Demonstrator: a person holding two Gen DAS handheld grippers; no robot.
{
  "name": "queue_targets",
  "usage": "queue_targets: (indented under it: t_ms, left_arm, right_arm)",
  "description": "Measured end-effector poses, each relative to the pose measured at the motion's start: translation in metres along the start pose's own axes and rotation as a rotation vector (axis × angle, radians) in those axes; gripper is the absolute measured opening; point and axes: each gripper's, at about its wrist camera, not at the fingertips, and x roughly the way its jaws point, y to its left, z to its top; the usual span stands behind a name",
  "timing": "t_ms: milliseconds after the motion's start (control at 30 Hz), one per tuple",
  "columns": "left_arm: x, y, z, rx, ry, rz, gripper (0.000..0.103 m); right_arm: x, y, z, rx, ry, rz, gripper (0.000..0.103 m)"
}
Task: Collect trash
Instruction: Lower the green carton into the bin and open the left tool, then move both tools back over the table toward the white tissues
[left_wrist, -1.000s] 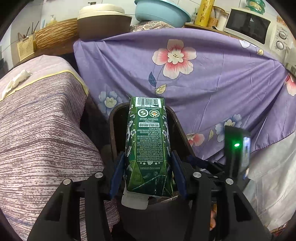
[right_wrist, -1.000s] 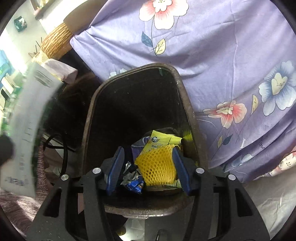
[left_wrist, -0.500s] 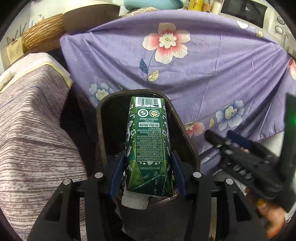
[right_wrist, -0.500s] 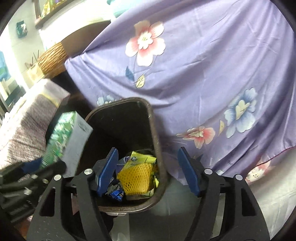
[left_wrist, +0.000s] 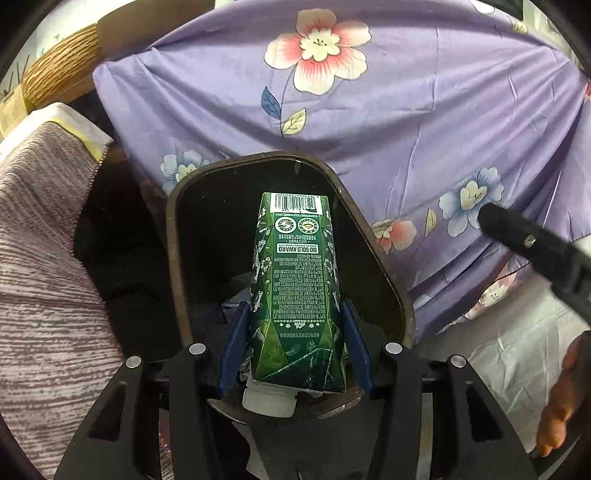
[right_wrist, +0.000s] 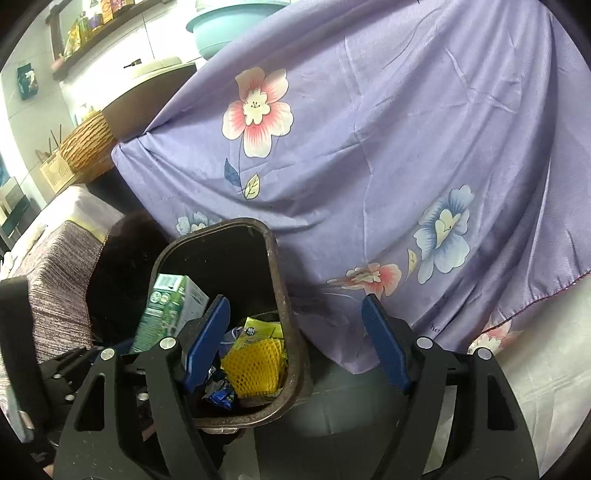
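To the left of the left gripper (left_wrist: 295, 343) a striped grey cloth (left_wrist: 40, 277) is lying over a low surface. The left gripper is clenching a green carton (left_wrist: 295, 291) between its blue pads (left_wrist: 234, 347), cap end nearest the camera and barcode end pointing away, down into the mouth of the dark bin (left_wrist: 177, 236) directly ahead of it. Beyond the bin a purple flowered cloth (left_wrist: 424, 122) is hanging. To this gripper's right a dark part of the other tool is reaching in, with a hand (left_wrist: 561, 398) at the frame's edge.

The right gripper (right_wrist: 295, 343) is standing wide and gripping nothing; its jaws have just been opening. Its left pad (right_wrist: 205, 347) is hovering over the bin (right_wrist: 284, 295), its right pad outside the rim. To its left the carton (right_wrist: 166, 310) is sitting inside the bin's mouth. Just ahead of its left pad a yellow foam net (right_wrist: 255, 365), a yellow wrapper (right_wrist: 258, 328) and a blue wrapper (right_wrist: 221, 395) are lying in the bin.
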Motion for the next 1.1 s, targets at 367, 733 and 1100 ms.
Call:
queue_targets:
  t_ms: [367,733,1100]
  left_arm:
    - [-0.013,0.003,0.002,-0.009,-0.051,0.005,0.075]
    - [-0.093,0.012,-0.001,-0.028,-0.175,0.025,0.084]
    - [-0.199,0.051,-0.02,-0.065,-0.345,0.127,0.098]
  right_arm:
    - [-0.005,0.008,0.0,-0.013,0.0,-0.001,0.074]
    - [-0.024,0.015,0.011,-0.011,-0.042,0.008,0.075]
    - [-0.03,0.071,0.016,-0.055,-0.011,0.15,0.085]
